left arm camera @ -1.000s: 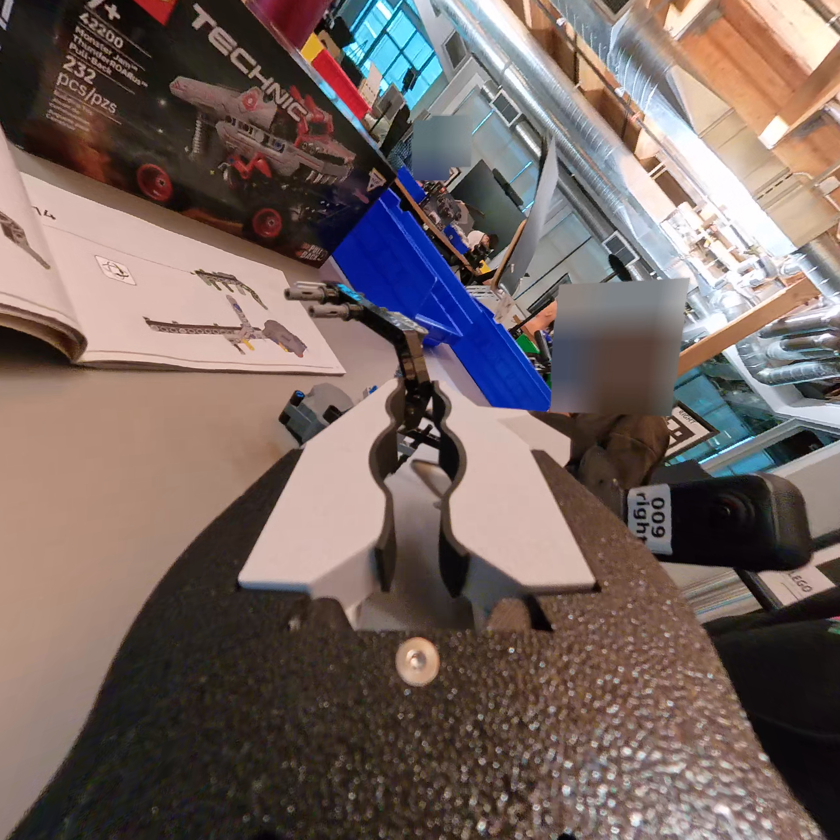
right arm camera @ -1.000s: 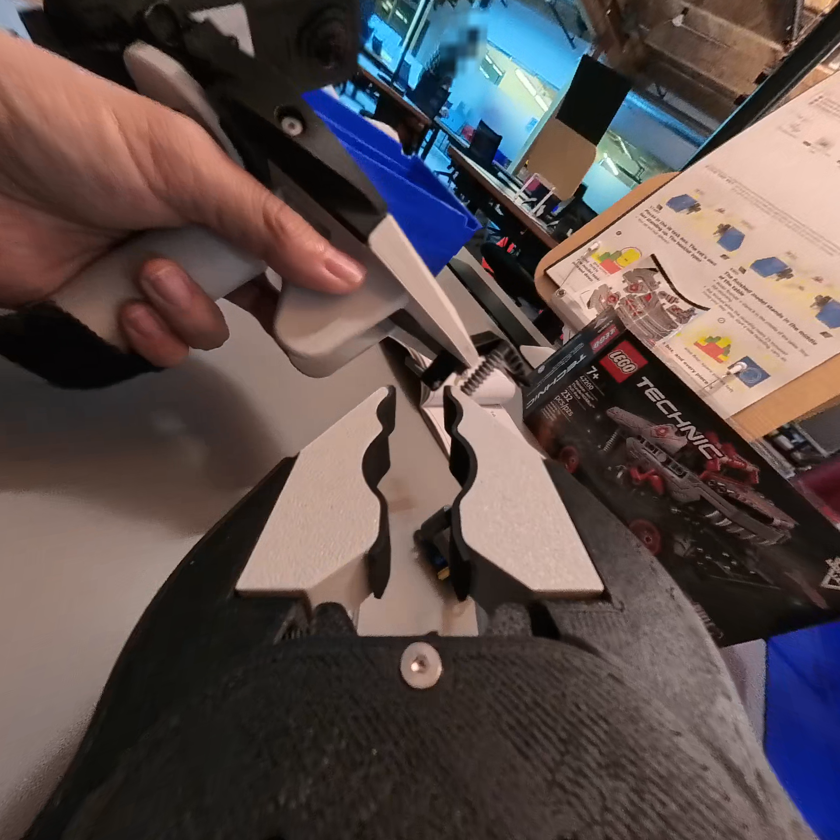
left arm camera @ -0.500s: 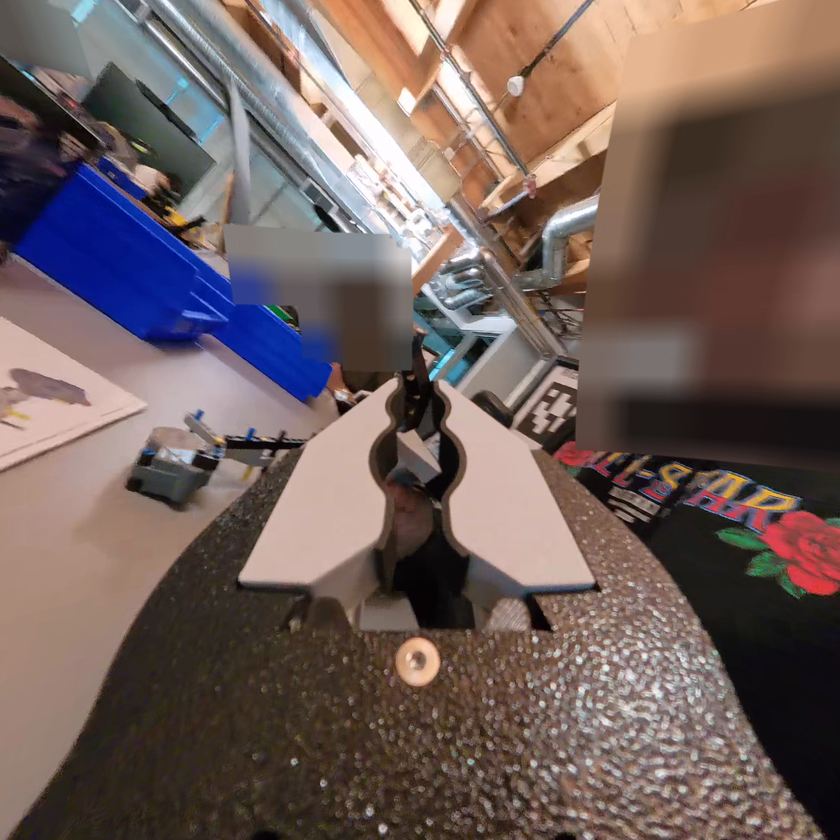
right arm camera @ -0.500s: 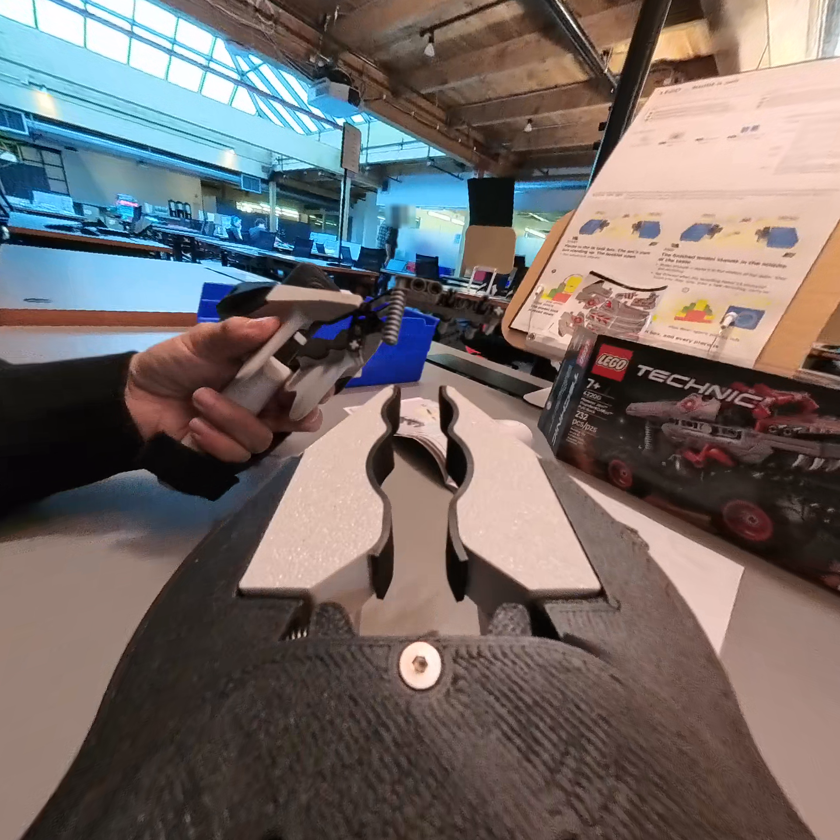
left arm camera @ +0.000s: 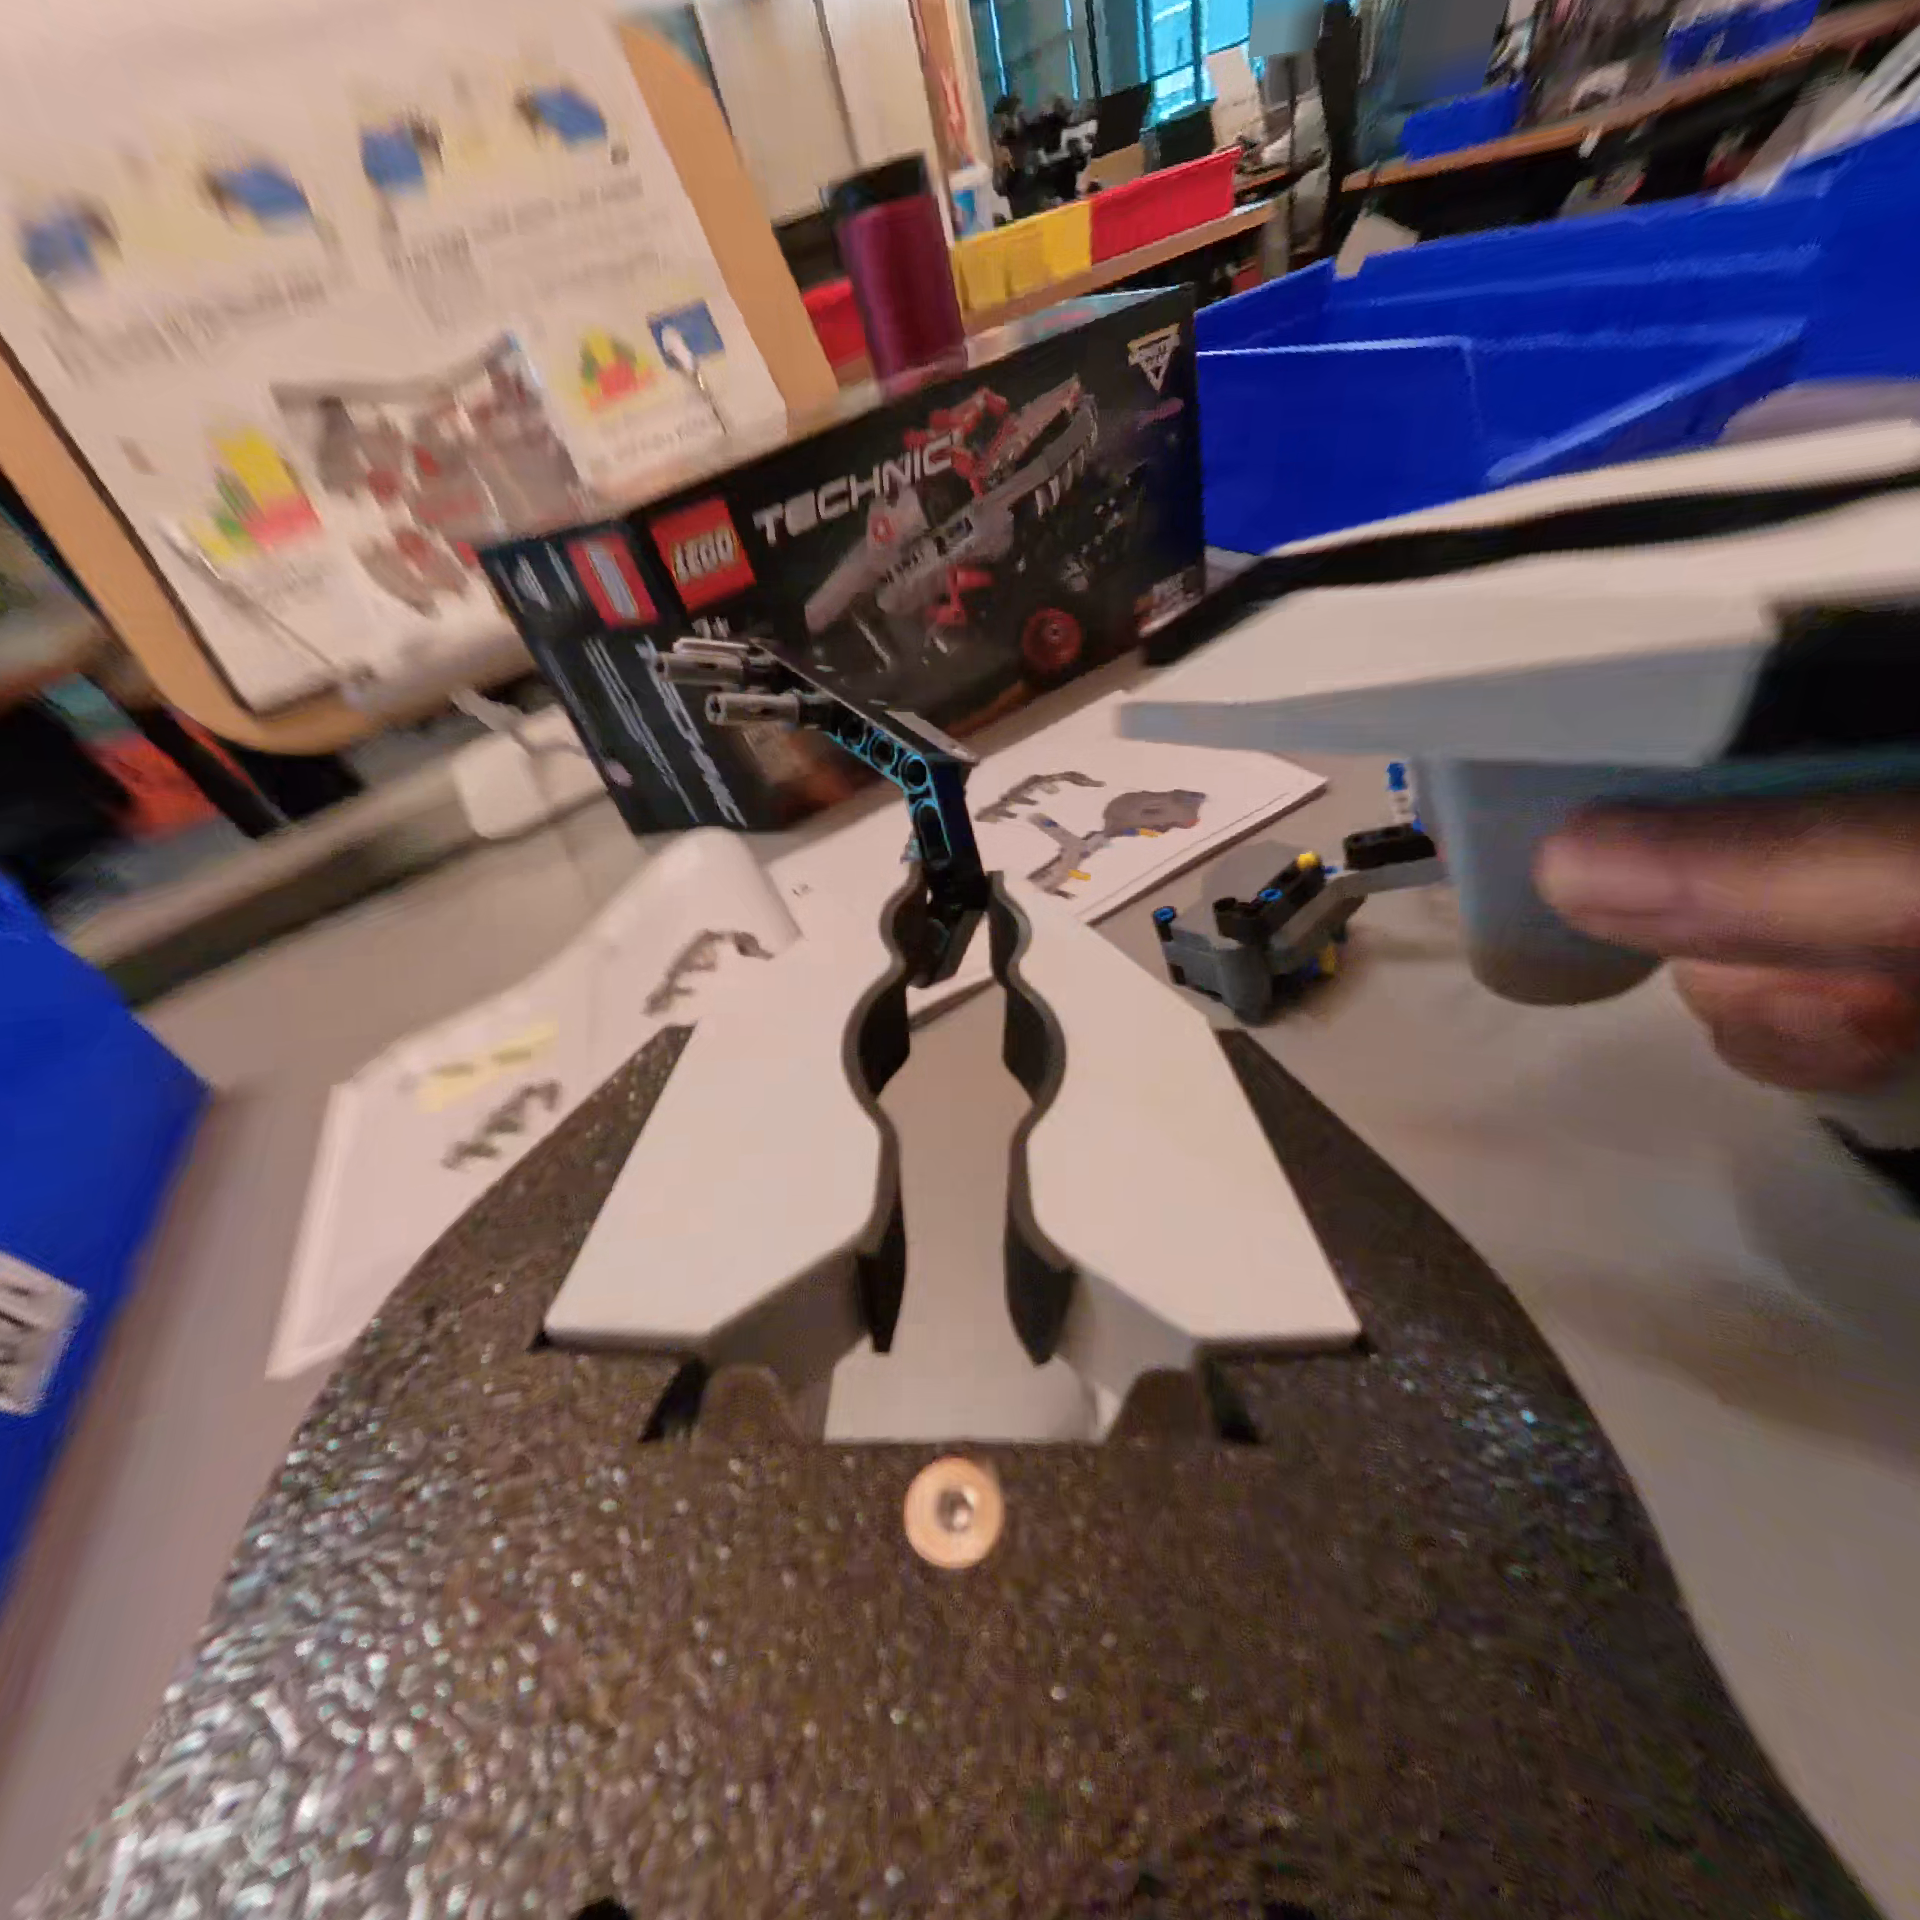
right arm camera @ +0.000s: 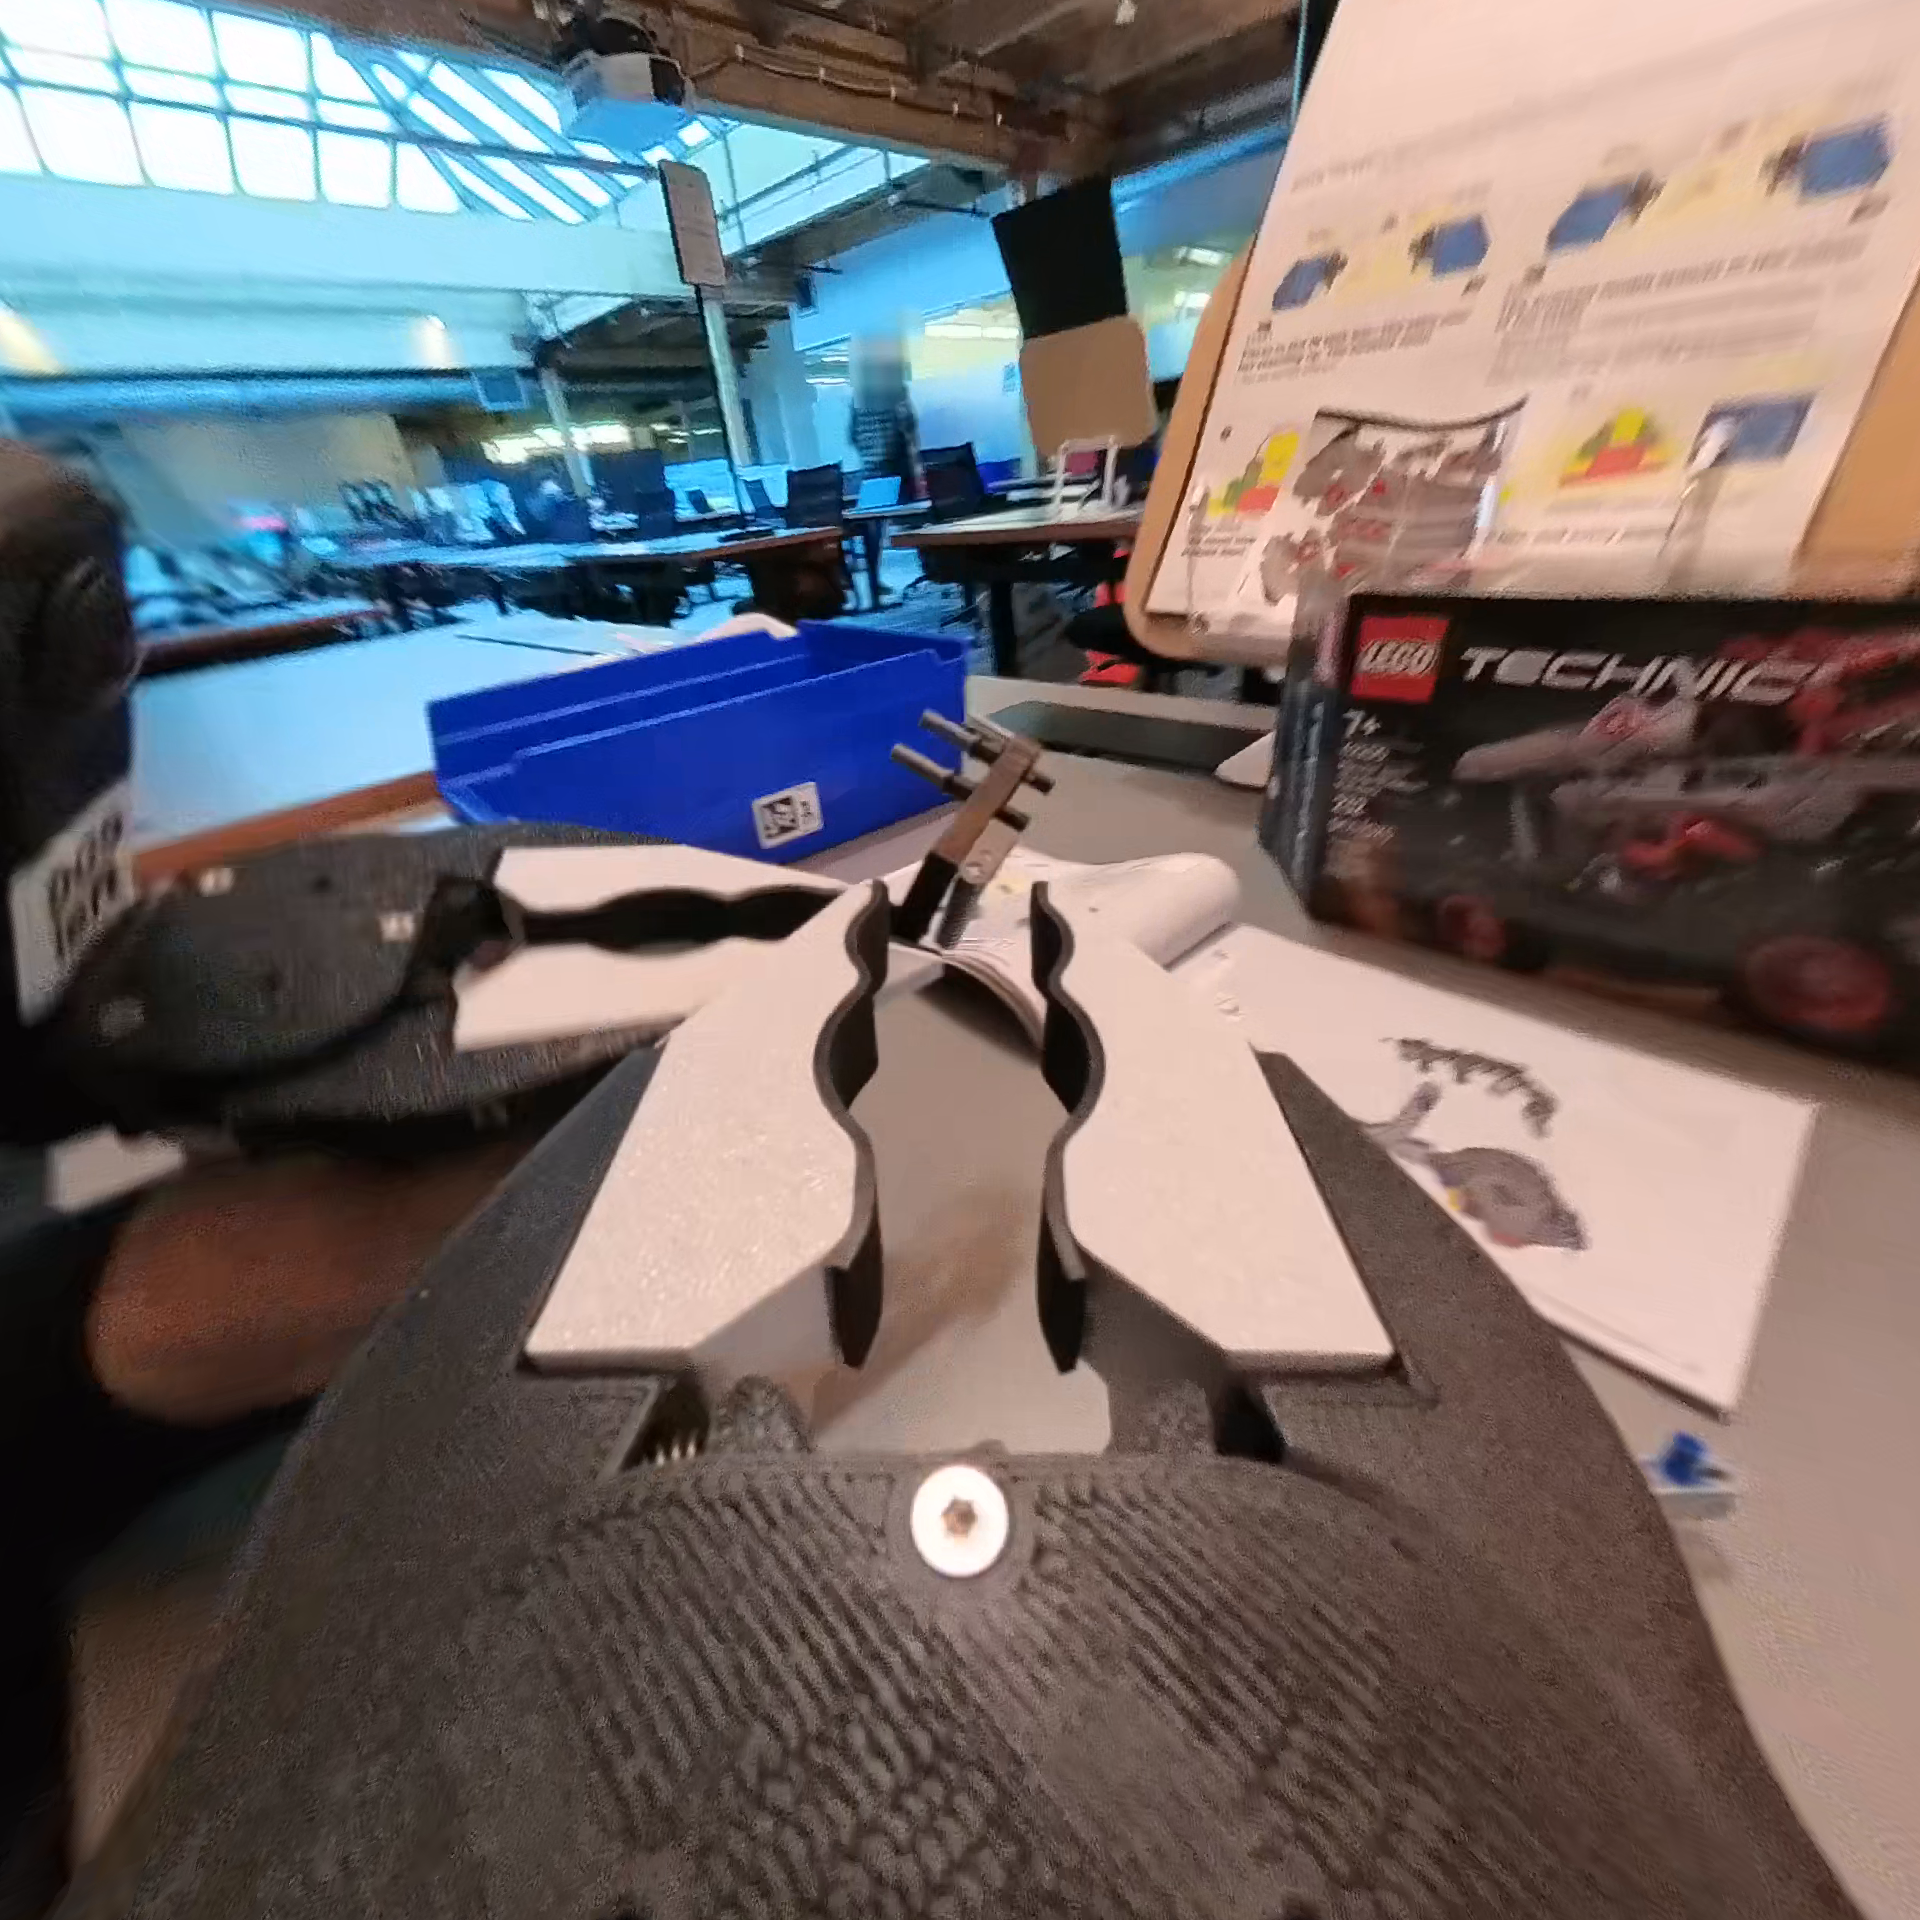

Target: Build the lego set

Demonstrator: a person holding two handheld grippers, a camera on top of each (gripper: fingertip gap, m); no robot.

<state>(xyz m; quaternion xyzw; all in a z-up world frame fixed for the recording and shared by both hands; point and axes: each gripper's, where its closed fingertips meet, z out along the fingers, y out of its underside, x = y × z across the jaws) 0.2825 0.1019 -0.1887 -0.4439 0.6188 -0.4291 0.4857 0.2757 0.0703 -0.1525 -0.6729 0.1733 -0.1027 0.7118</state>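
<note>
My left gripper [left arm camera: 945,920] is shut on the lower end of a black bent Technic beam [left arm camera: 920,790] with two grey pins at its top, and holds it above the table. In the right wrist view the left gripper [right arm camera: 821,914] comes in from the left with the beam [right arm camera: 977,810] sticking up just beyond my right gripper [right arm camera: 956,914], which is open and empty. The right gripper [left arm camera: 1507,644] shows blurred at the right of the left wrist view, above a grey sub-assembly [left arm camera: 1268,925] that sits on the table.
An open instruction booklet [left arm camera: 1091,821] lies on the grey table, with the set's box [left arm camera: 883,551] behind it and a poster board [right arm camera: 1558,312] farther back. Blue bins [left arm camera: 1507,364] stand at the back right, another blue bin [right arm camera: 707,727] at the left. A small blue piece [right arm camera: 1683,1465] lies by the booklet. My right fingertips sit around 5 centimetres from my left ones.
My left gripper has swung round from facing the person to facing the box and booklet, still holding the beam. My right gripper has come close beside it, jaws a little wider.
</note>
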